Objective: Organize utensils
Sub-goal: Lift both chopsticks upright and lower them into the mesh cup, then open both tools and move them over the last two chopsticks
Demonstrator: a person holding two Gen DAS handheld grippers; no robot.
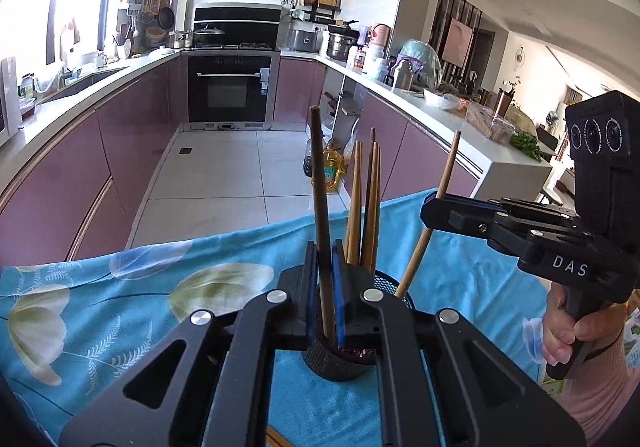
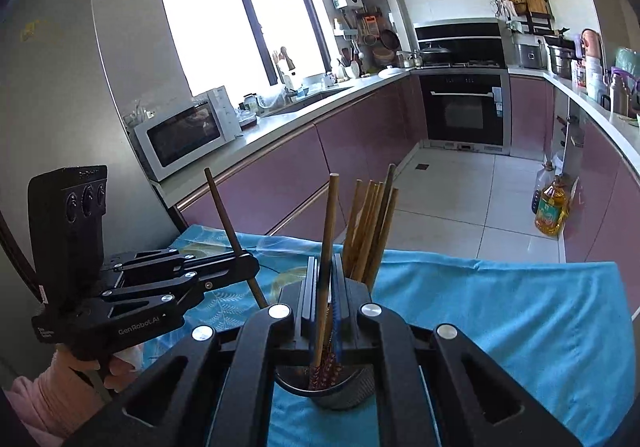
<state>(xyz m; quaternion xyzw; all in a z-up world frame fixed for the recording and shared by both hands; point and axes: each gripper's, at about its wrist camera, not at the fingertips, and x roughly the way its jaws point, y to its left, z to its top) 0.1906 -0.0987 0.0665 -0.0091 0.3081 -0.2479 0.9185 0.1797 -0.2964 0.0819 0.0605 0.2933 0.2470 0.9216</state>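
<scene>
Mesh holder [image 1: 340, 361], black, standing on blue floral cloth [image 1: 120, 311]; several wooden chopsticks [image 1: 366, 207] upright inside. Left gripper [image 1: 326, 287] clamped on dark chopstick [image 1: 320, 183], directly above holder. Right gripper [image 2: 328, 295] clamped on light chopstick [image 2: 330, 219], lower end inside holder. Lettering read: "DAS" on right gripper body, "GenRobot.AI" on left. Oil bottle [image 2: 552, 209] on floor beyond holder.

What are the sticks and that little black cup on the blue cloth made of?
The slim tapered brown chopsticks look like wood or bamboo, matte with a faint grain. The round black holder seems to be metal mesh, going by its fine perforated wall. The blue flowered tablecloth looks like thin woven fabric.
</scene>
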